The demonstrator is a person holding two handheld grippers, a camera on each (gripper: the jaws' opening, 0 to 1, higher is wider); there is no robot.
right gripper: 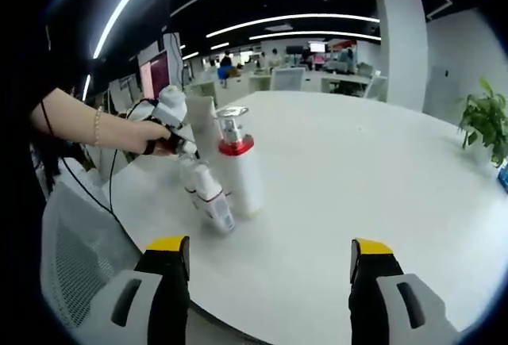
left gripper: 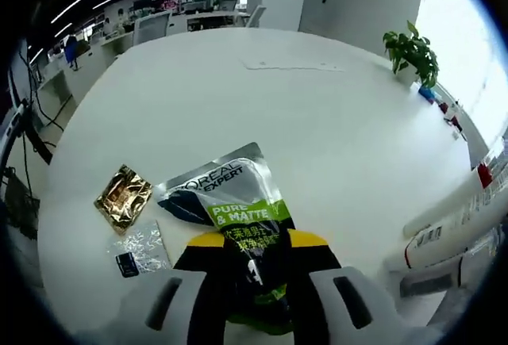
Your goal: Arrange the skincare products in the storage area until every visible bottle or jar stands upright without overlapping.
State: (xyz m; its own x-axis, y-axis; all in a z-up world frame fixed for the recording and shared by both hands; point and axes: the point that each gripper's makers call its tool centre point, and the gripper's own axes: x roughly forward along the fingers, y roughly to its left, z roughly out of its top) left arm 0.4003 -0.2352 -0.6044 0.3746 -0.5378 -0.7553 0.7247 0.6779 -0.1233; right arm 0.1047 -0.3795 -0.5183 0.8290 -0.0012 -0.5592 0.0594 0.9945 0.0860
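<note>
- Left claw (left gripper: 252,264) clenched on black-green sachet (left gripper: 238,210), just above white counter (left gripper: 317,123).
- Gold packet (left gripper: 123,197) and silver packet (left gripper: 141,247) lie left of it; white tubes (left gripper: 452,226) lie at right.
- Right claw (right gripper: 269,270) released, nothing between jaws.
- Red-collared pump bottle (right gripper: 238,172) upright on counter; small tube (right gripper: 213,198) leans against it.

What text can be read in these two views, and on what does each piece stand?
"L'OREAL ... EXPERT": grey top of the sachet between the left gripper's jaws.
"PURE & MATTE": its green band.
Chinese line below: too blurred.
White tubes, pump bottle: print unreadable.
</note>
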